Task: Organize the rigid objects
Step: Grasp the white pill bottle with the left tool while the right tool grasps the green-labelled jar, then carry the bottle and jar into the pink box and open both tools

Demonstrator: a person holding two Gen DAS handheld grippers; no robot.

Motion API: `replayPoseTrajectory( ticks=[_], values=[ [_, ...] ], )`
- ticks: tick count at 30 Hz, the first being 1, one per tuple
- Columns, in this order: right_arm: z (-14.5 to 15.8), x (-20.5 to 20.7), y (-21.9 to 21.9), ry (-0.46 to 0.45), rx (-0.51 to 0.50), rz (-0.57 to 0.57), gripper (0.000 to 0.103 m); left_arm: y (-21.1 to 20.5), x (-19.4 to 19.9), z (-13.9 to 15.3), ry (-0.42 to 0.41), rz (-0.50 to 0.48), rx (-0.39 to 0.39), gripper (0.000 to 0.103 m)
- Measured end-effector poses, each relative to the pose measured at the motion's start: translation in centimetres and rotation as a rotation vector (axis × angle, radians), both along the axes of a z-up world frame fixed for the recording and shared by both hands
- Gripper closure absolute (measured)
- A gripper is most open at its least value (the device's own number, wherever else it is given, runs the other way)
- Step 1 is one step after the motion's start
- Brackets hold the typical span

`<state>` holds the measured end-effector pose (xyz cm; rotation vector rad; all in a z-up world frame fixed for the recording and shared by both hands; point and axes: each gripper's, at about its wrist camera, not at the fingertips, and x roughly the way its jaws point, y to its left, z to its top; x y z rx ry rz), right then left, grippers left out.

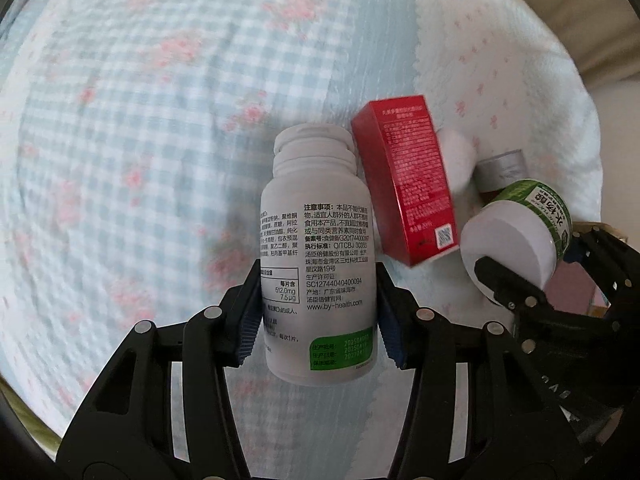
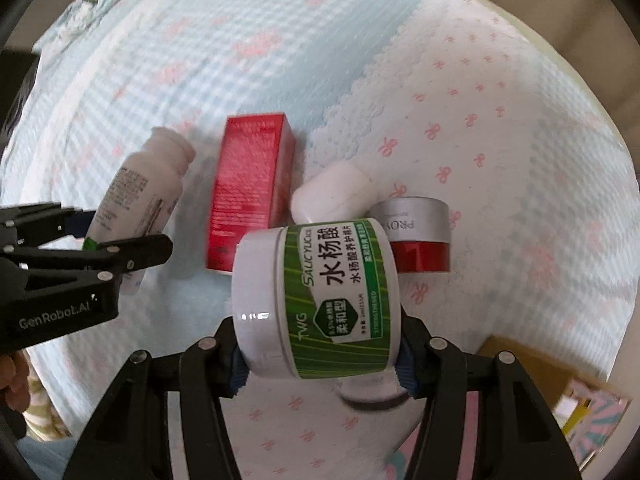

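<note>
Checked bedspread [image 1: 140, 120] carries a red box [image 2: 248, 196]. Left gripper [image 1: 318, 312] is clamped on a white bottle [image 1: 316, 248]; right gripper [image 2: 320, 356] grips a green jar [image 2: 320, 292]. Recommend lowering each beside the box without knocking neighbours.

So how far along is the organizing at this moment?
Done: red box, small white container and silver-red jar sit grouped on the bedspread. In hand: left gripper holds the white bottle, right gripper the green-labelled jar. Left: placing both.
</note>
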<state>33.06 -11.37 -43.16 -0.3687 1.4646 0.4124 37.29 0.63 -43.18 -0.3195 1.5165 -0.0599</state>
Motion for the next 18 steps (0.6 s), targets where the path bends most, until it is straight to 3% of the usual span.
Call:
replayPoseTrajectory(
  ticks=[7,13,18],
  values=[
    [4.9,-2.5,-1.2,-0.051,0.036,-0.094,0.049,1.8,-3.0,5.0,-0.087,0.008,-0.046,0.056],
    [11.2,-6.8,-2.6,-0.105,0.085,-0.221,0.049,4.4,-6.4,12.1,-0.198,-0.032,-0.084,0.056],
    [16.3,-9.9,-5.2,-0.156,0.123,-0.337,0.049,3.8,-8.7,17.6,-0.274,-0.087,-0.107,0.056]
  ],
)
